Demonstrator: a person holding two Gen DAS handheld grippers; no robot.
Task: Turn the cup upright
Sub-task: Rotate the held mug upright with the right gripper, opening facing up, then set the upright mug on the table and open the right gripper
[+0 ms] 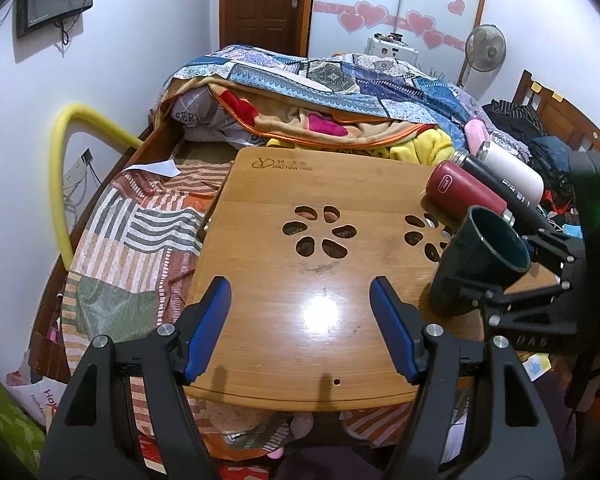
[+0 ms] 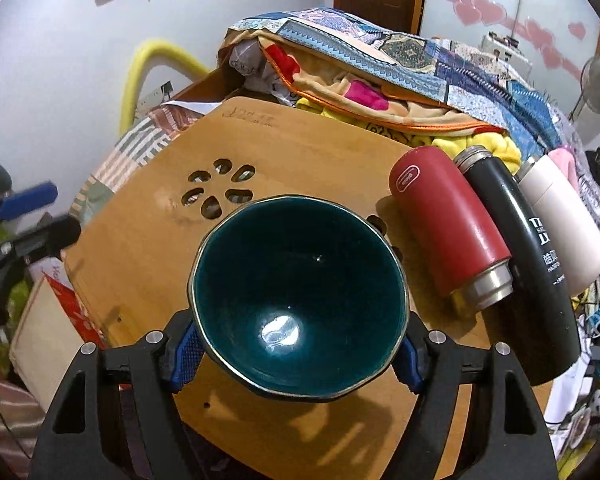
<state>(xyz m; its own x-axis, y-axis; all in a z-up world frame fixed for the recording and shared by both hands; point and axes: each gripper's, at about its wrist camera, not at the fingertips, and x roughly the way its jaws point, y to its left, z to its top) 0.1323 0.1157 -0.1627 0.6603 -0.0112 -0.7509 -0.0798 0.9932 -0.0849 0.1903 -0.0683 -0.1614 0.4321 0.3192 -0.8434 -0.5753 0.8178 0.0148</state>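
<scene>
My right hand-held gripper (image 2: 300,356) is clenched on the dark teal ceramic mug (image 2: 300,292), pads low on its walls, mouth tilted up over the bench (image 2: 140,248). I judge it heavy, glazed, slippery and breakable. My left hand-held gripper (image 1: 300,320) holds nothing, jaws apart. Right of the mug lie three flasks (image 2: 452,220); a rumpled bed (image 2: 380,68) lies beyond.

the left tongs (image 1: 300,328) hover empty over the bamboo bench (image 1: 284,280) — the right tongs (image 1: 496,296) clamp a tilted dark cup (image 1: 480,264).
</scene>
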